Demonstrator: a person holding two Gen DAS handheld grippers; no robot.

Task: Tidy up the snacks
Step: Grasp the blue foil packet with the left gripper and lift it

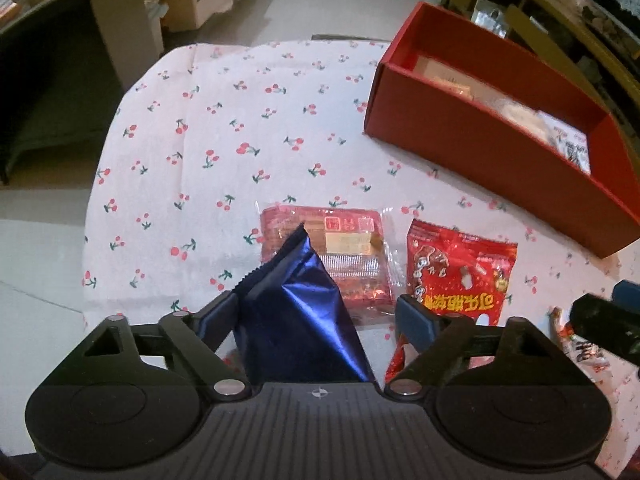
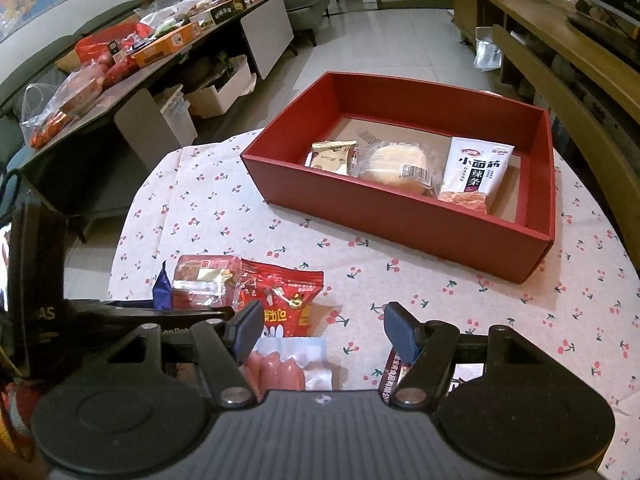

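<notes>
In the left wrist view my left gripper [image 1: 316,318] stands open around a shiny blue packet [image 1: 296,312]. The packet leans on the left finger, and a gap shows before the right finger [image 1: 416,316]. Beyond it lie a clear red pastry pack [image 1: 348,248] and a red bag [image 1: 460,272]. The red box [image 2: 400,216] holds a gold packet [image 2: 332,156], a wrapped bun [image 2: 396,164] and a white strip packet [image 2: 476,172]. My right gripper [image 2: 322,332] is open above a sausage pack [image 2: 280,364], gripping nothing.
The cherry-print cloth [image 2: 224,208] covers a round table whose edge curves at the left. A dark packet [image 2: 394,372] lies under my right finger. A cluttered low table [image 2: 120,52] stands back left, a wooden cabinet [image 2: 560,40] at the right.
</notes>
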